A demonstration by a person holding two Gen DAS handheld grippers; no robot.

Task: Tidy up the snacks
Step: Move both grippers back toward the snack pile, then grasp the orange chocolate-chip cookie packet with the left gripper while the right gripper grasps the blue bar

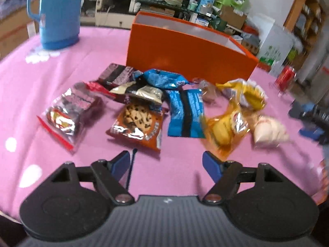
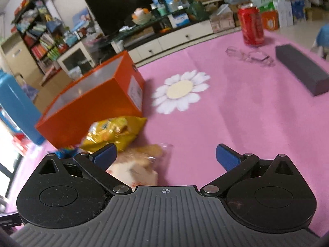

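Two tongs observed, both with jaws apart and nothing between the pads. Left tongs (image 1: pixel 166 163) hang over bare pink desk (image 1: pixel 61 65); the snack packets lie spread at 12 o'clock ahead of them: cookie bag (image 1: pixel 136 123), blue packet (image 1: pixel 185 113), yellow packet (image 1: pixel 226 123). Orange box (image 1: pixel 189 55) stands open beyond, further toward 12. Right tongs (image 2: pixel 165 156) stand wide; a pale bread packet (image 2: pixel 139 164) lies by the left finger, at 10 o'clock. Red can (image 2: pixel 250 26) at 1 o'clock, well apart.

blue jug (image 1: pixel 58 14) upright | red can (image 2: pixel 250 26) upright | dark box (image 2: pixel 301 70) flat | clear wrapper (image 2: pixel 249 56)
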